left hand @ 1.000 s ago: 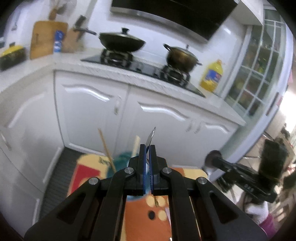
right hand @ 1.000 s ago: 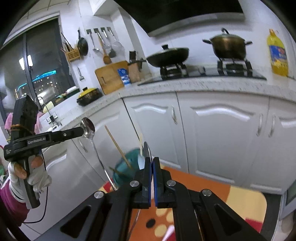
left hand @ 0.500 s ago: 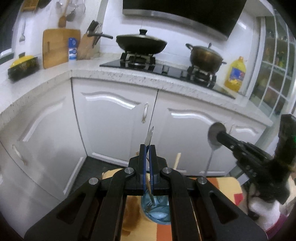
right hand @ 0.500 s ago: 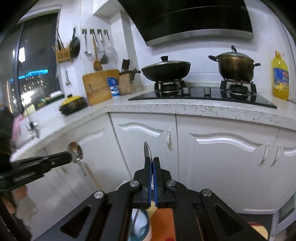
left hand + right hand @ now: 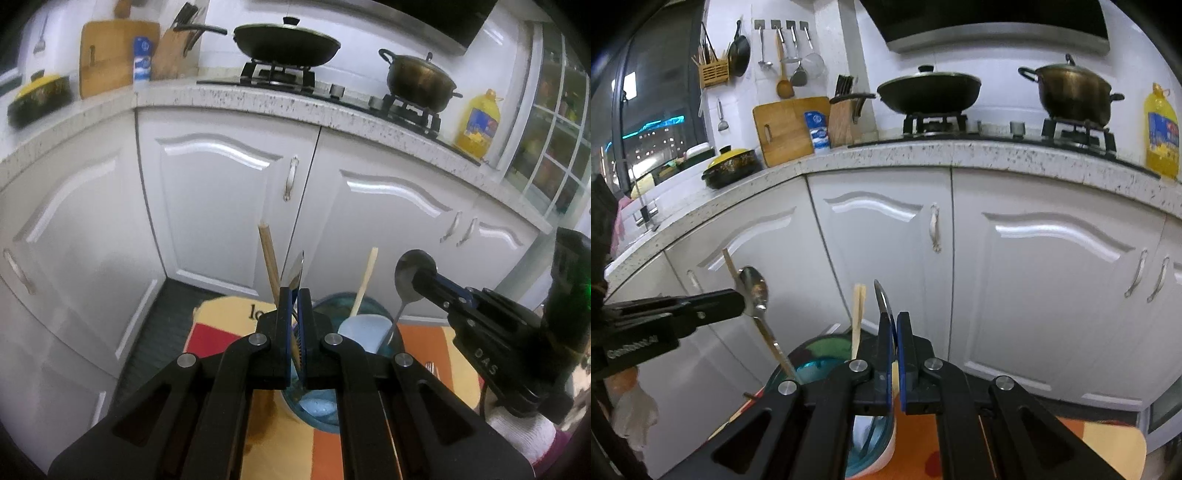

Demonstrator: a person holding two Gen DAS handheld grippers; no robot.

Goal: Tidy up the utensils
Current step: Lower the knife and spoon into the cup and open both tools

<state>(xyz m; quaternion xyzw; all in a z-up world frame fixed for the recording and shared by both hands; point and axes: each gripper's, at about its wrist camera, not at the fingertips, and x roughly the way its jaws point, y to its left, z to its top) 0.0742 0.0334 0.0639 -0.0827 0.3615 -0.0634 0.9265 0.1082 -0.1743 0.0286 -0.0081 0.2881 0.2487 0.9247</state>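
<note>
While both grippers are hovering over a blue glass jar (image 5: 369, 314) on a colourful mat (image 5: 221, 317), the left gripper (image 5: 294, 295) is pinching one shiny steel spoon (image 5: 755, 291) and the right gripper (image 5: 894, 325) is pinching another spoon (image 5: 408, 273), bowls upward. Wooden chopsticks (image 5: 269, 258) are leaning in the jar before white cabinets (image 5: 229, 206).

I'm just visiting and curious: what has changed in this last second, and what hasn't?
Both grippers have come down toward the blue holder on the mat. The left gripper now sits just above its rim; the right gripper has swung in beside it, and its spoon's handle now dips into the holder. Unchanged: each gripper stays shut on a spoon, nothing released, and chopsticks still stand in the holder.
</note>
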